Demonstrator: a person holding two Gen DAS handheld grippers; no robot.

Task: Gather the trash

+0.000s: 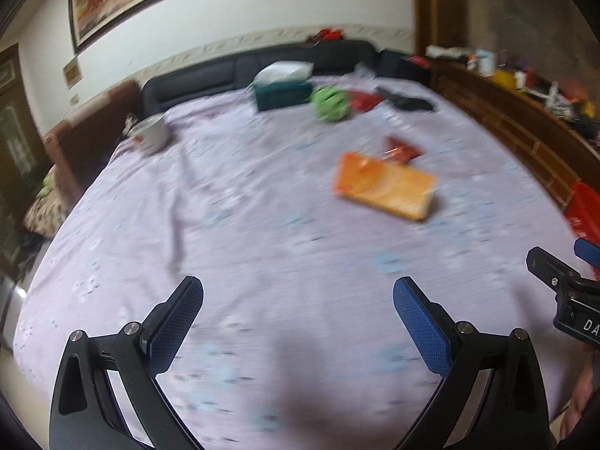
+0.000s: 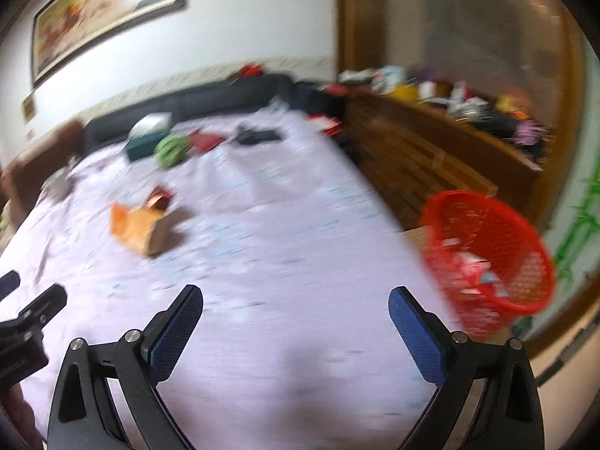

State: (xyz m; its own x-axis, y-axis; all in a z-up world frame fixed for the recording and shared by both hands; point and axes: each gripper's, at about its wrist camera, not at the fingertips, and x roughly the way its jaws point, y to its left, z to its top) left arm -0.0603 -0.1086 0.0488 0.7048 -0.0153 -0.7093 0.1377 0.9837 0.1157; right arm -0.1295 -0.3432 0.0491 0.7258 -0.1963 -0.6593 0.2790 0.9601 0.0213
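Two grippers hang over the lilac sheet [image 1: 262, 225], and I see both with fingers spread wide and nothing between them: the left gripper [image 1: 298, 322] and the right gripper [image 2: 296, 332]. The trash lies well ahead of both tools. An orange box [image 1: 386, 185] sits flat on the sheet, ahead and a little right of my left gripper, and ahead and left of my right one. A red wrapper [image 1: 401, 148] lies just beyond it, touching or nearly so; blur stops me telling which. Farther back near the dark headboard [image 1: 232, 71] I make out a green ball [image 1: 330, 103], a teal tissue box [image 1: 283, 93], a dark item [image 1: 408, 101] and a white cup [image 1: 150, 133]. In the right wrist view a red basket [image 2: 487, 255] stands off the sheet's right edge, right of my right gripper, with scraps inside.
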